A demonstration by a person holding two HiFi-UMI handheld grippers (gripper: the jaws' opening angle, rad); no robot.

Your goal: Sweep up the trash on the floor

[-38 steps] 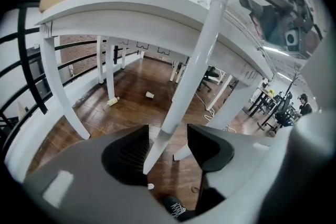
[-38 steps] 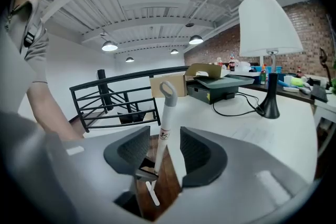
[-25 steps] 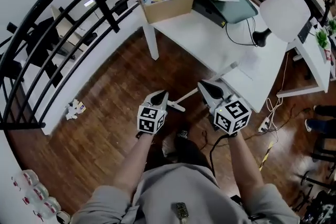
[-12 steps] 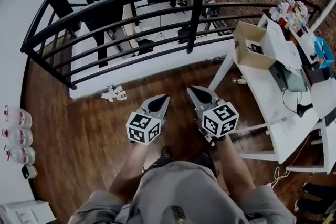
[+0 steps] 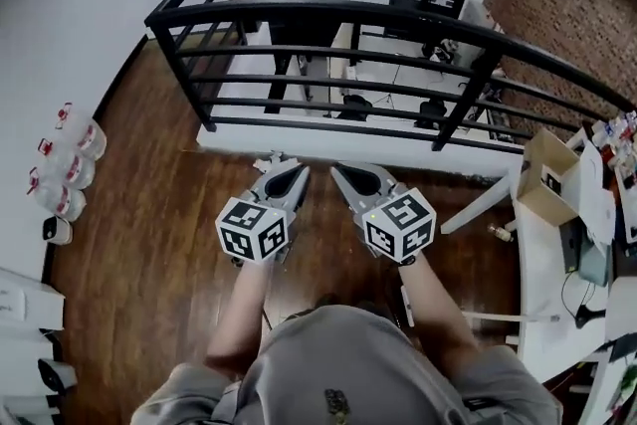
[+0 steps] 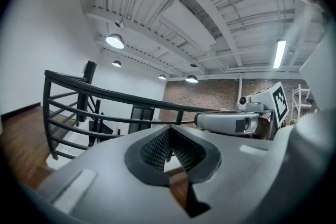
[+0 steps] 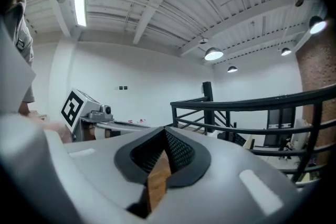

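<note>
Head view: the person holds both tools out level over the wooden floor (image 5: 149, 254). The left hand-held gripper (image 5: 288, 173) and the right hand-held gripper (image 5: 344, 174) are side by side, tips toward a black railing (image 5: 328, 15). The trash (image 5: 267, 159) – a small crumpled white scrap – lies on the floor at the foot of the railing, just past the left tool's tip. Bottles (image 5: 72, 169) stand along the left wall; a counter (image 5: 537, 259) with a cardboard box (image 5: 549, 176) is at the right.

Left gripper view: its jaws are fully closed with nothing between them, and the railing runs ahead.

Right gripper view: its jaws are likewise pressed together and empty – the other tool shows at the left.
</note>
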